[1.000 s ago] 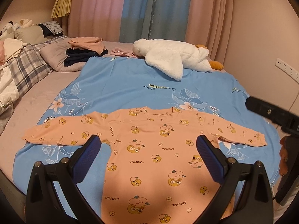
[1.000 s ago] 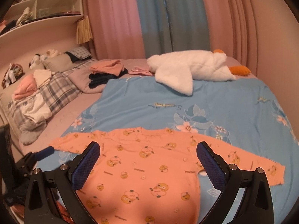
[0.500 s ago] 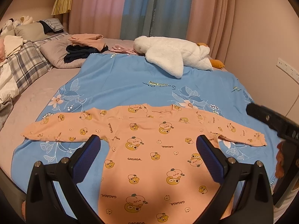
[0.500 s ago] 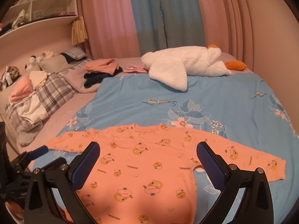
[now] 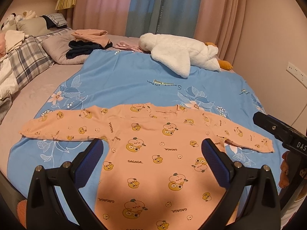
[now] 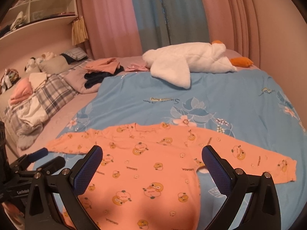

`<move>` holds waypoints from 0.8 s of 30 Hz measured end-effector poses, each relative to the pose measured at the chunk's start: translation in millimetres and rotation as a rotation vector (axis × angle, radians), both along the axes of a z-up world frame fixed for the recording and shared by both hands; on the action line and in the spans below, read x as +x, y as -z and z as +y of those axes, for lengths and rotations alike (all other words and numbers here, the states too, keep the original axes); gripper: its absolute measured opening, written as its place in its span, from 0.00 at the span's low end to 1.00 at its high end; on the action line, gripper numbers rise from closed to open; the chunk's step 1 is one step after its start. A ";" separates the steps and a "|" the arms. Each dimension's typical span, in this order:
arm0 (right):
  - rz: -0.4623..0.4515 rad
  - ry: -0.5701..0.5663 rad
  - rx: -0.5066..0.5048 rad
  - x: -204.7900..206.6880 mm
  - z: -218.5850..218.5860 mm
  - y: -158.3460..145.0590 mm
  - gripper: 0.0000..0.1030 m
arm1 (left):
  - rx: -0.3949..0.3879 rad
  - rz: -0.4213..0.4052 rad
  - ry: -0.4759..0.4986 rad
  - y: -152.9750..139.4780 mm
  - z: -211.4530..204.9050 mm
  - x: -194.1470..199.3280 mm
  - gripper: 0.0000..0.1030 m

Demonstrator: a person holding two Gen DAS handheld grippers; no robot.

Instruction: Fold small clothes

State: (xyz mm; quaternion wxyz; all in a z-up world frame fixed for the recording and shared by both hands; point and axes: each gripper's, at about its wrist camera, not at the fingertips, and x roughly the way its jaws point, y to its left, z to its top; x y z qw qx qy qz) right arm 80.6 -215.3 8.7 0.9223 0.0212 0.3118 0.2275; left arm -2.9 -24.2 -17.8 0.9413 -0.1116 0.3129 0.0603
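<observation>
A small orange long-sleeved shirt with a print of cartoon fruit faces and the word GAGAGA [image 5: 153, 153] lies flat on a blue bed cover with white flowers and leaves [image 5: 124, 80]. Both sleeves are spread out to the sides, and the neck points away from the cameras, toward the curtains. The lower part of the shirt comes to the near edge of the bed.

The left gripper [image 5: 152, 153] hangs above the middle of the shirt. Its two blue pads [image 5: 88, 163] stand wide apart and nothing is between them. The right gripper [image 6: 152, 161] is also above the shirt, more to the side of the right sleeve, with the jaws wide and empty too. In the left wrist view the black body of the right gripper shows at the right edge, near the cuff of the right sleeve. In the right wrist view, the left gripper shows at the lower left, just beside the left sleeve.

At the far end of the blue cover lies a white plush goose with orange feet [image 6: 188, 61]. Left of it is a pile of folded pink and dark clothes [image 5: 88, 40] on a grey pillow, and more to the left a checked grey blanket [image 5: 28, 61]
</observation>
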 end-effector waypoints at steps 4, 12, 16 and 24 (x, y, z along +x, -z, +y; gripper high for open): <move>0.005 -0.003 0.006 1.4 1.1 2.3 0.99 | -0.027 0.013 0.007 3.3 0.5 2.0 0.99; 0.013 -0.018 -0.029 2.3 11.3 7.6 0.99 | -0.029 0.010 -0.009 5.5 1.9 1.6 0.99; 0.022 -0.026 -0.042 2.6 15.7 12.0 0.99 | -0.031 0.012 0.000 6.7 1.9 1.8 0.98; 0.012 -0.009 -0.046 2.3 16.4 12.9 0.99 | -0.015 0.019 0.004 8.9 -1.0 2.5 0.98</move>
